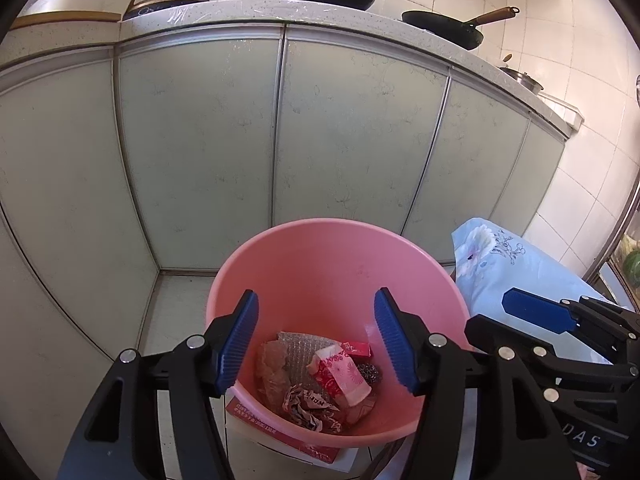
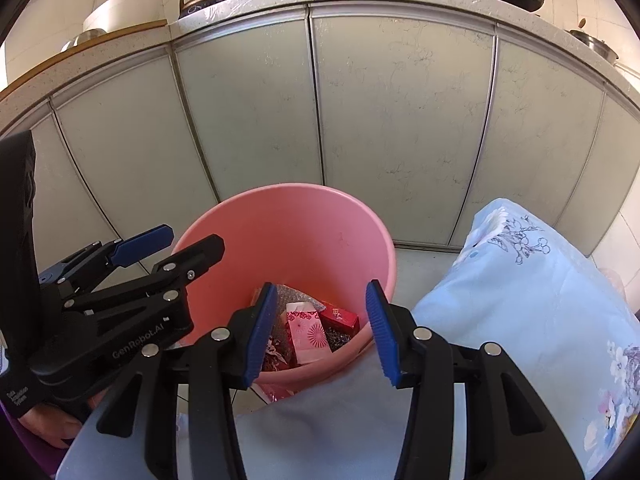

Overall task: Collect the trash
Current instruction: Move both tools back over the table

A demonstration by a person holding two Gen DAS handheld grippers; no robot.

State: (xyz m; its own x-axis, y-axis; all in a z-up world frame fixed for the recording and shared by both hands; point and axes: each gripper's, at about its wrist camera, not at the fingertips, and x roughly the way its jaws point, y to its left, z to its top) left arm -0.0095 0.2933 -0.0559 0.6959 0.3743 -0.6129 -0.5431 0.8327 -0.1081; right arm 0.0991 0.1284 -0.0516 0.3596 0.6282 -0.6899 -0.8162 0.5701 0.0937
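Trash (image 1: 320, 384) lies in the pink bucket (image 1: 320, 264); left gripper (image 1: 316, 340) and right gripper (image 2: 322, 330) hover above, jaws apart, empty.

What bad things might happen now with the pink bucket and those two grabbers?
Both grabbers hang open over the pink bucket, and the left gripper and right gripper sit close together, so they might bump. A fresh drop could miss the rim, since the blue flowered cloth crowds one side. The bucket rests partly on a red box, so a knock might tip it.
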